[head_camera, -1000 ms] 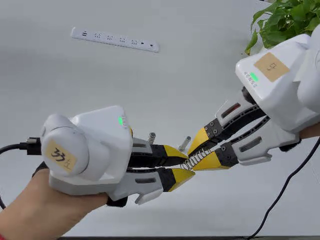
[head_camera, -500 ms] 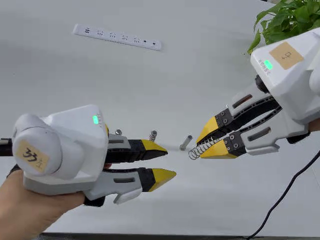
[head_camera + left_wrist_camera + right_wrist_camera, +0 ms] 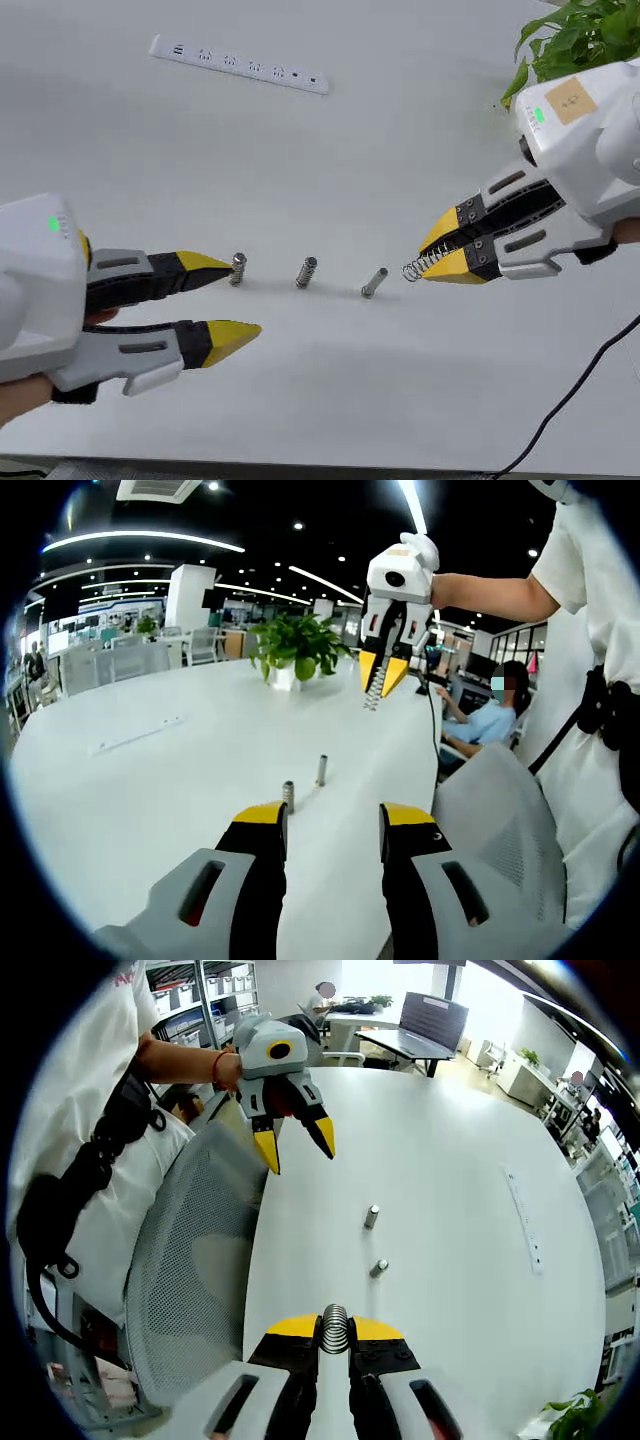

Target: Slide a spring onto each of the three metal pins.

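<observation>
Up at the right of the head view, the right gripper (image 3: 424,264) has its yellow-tipped jaws closed on a loose spring (image 3: 411,270), which sticks out past the tips toward the lower left. In the right gripper view the same spring (image 3: 334,1328) sits end-on, pinched between the two jaw tips at the bottom centre. At the lower left of the head view, the left gripper (image 3: 246,297) has its jaws spread wide apart with nothing between them; its upper tip lies just beside the leftmost pin (image 3: 238,268). Three pins stand in a row across the middle of the white table (image 3: 350,150): the leftmost pin and the middle pin (image 3: 307,272) each carry a coiled spring, while the rightmost pin (image 3: 373,283) is smooth and bare. The held spring hangs near this bare pin, to its right and apart from it. A white power strip (image 3: 240,64) lies at the upper left of the table, a potted plant (image 3: 575,35) fills the upper right corner, and a black cable (image 3: 570,385) curves through the lower right. In the left gripper view, a mesh chair (image 3: 500,820) stands at the table's edge on the right.
</observation>
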The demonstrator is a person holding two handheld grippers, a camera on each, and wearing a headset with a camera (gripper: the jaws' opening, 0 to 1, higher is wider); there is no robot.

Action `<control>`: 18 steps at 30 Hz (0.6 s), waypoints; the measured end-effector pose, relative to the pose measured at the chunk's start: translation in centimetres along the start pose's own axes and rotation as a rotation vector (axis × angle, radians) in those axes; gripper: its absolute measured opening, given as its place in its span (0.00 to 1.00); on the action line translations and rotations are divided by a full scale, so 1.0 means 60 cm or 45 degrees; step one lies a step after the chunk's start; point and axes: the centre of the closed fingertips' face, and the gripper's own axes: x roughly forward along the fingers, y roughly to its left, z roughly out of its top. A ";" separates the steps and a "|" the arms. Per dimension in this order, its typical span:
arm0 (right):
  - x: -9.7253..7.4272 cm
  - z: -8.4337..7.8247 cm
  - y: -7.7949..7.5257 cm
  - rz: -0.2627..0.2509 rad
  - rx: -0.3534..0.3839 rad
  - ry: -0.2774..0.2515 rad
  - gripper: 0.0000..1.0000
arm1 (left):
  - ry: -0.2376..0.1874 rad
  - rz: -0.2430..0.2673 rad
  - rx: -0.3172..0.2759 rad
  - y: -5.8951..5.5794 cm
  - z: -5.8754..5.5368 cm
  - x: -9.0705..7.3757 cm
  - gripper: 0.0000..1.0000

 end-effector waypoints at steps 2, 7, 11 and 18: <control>0.004 -0.004 -0.007 -0.005 0.014 0.013 0.07 | 0.011 0.011 0.000 0.009 -0.007 -0.007 0.41; 0.017 -0.017 -0.026 -0.026 0.040 0.058 0.07 | 0.027 0.021 -0.007 0.024 -0.023 -0.018 0.54; 0.031 -0.029 -0.041 -0.046 0.052 0.106 0.07 | 0.017 0.020 0.008 0.033 -0.026 -0.017 0.66; 0.065 -0.047 -0.072 -0.049 0.075 0.153 0.07 | 0.031 -0.022 0.008 0.038 -0.039 -0.006 0.80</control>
